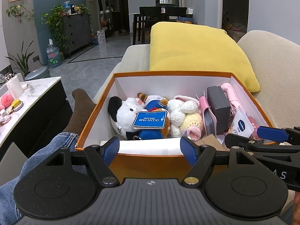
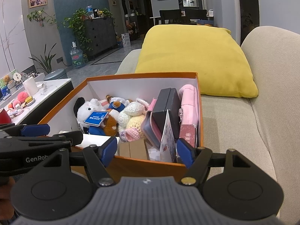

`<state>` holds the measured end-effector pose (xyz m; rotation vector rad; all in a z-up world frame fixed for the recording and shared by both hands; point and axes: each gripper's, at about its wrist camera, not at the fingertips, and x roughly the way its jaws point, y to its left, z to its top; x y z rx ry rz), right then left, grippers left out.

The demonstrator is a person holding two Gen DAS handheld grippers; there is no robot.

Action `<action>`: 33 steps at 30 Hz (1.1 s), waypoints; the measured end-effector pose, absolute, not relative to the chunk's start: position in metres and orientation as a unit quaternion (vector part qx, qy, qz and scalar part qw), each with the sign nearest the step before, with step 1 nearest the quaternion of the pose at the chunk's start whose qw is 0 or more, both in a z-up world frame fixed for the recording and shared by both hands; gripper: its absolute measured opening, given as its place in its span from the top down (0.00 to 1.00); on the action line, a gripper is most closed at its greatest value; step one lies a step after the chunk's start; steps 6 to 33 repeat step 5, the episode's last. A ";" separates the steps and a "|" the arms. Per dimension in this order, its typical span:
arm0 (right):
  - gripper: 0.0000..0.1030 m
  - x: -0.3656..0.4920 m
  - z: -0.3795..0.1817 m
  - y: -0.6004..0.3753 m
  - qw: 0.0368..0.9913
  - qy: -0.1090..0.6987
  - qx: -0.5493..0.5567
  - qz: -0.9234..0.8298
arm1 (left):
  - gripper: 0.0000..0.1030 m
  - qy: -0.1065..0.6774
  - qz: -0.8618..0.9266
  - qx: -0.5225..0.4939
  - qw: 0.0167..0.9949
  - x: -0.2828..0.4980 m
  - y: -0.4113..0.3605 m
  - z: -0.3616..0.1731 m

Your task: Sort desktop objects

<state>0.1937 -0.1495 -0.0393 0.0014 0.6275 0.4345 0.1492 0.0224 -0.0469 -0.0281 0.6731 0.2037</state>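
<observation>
Orange cardboard box [image 1: 142, 161] sits on the sofa [image 2: 234, 131], already holding plush toys [image 1: 127, 114], a crochet doll [image 2: 133, 121] and a grey case [image 1: 218, 108]. Left gripper [image 1: 150, 146] and right gripper [image 2: 145, 150] both spread wide, empty, at its near wall. Plush: light, soft, pinch the body. Case: stiff, take its edges.

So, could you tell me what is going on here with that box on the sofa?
A person holds two grippers at the near edge of an orange box on the sofa. The left gripper and right gripper are both open and hold nothing. The box already holds plush toys, a dark case and pink items.
</observation>
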 end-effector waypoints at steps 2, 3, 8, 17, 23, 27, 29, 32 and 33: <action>0.30 0.194 -0.039 -0.150 0.928 0.306 0.001 0.212 | 0.18 0.330 0.099 -0.014 0.939 0.150 0.023 -0.047; 0.30 0.194 -0.039 -0.150 0.928 0.306 0.001 0.212 | 0.18 0.331 0.099 -0.014 0.938 0.150 0.023 -0.047; 0.30 0.194 -0.039 -0.150 0.928 0.306 0.000 0.212 | 0.18 0.331 0.099 -0.014 0.938 0.149 0.023 -0.047; 0.30 0.194 -0.039 -0.150 0.928 0.306 0.000 0.212 | 0.18 0.331 0.099 -0.014 0.938 0.149 0.023 -0.047; 0.30 0.194 -0.039 -0.150 0.928 0.306 0.000 0.212 | 0.18 0.331 0.099 -0.014 0.938 0.149 0.023 -0.047; 0.30 0.194 -0.039 -0.150 0.928 0.306 0.000 0.212 | 0.18 0.331 0.099 -0.014 0.938 0.149 0.023 -0.047; 0.30 0.194 -0.039 -0.150 0.928 0.306 0.000 0.212 | 0.18 0.331 0.099 -0.014 0.938 0.149 0.023 -0.047; 0.30 0.194 -0.039 -0.150 0.928 0.306 0.000 0.212 | 0.18 0.331 0.099 -0.014 0.938 0.149 0.023 -0.047; 0.30 0.194 -0.039 -0.150 0.928 0.306 0.000 0.212 | 0.18 0.331 0.099 -0.014 0.938 0.149 0.023 -0.047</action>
